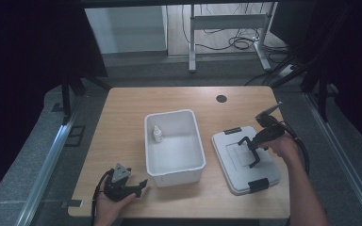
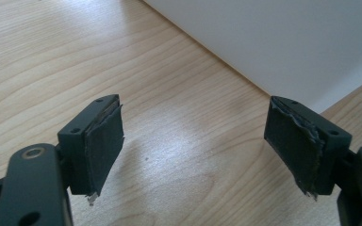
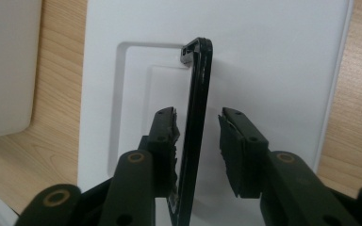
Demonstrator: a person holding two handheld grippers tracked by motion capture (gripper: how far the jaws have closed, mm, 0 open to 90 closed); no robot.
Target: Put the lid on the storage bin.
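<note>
My right gripper (image 3: pixel 198 136) sits over the white lid (image 1: pixel 245 160), jaws parted either side of its raised black handle (image 3: pixel 195 117), one pad touching, not yet clamped. The handle looks thin, stiff and glossy, likely slippery; mid-span seems the best hold. The lid reads as light, rigid plastic.

My left gripper (image 1: pixel 122 184) rests slack and empty on the table (image 2: pixel 75 56) beside the bin (image 1: pixel 174 146).

The high view adds a small bottle (image 1: pixel 157 134) inside the bin.
</note>
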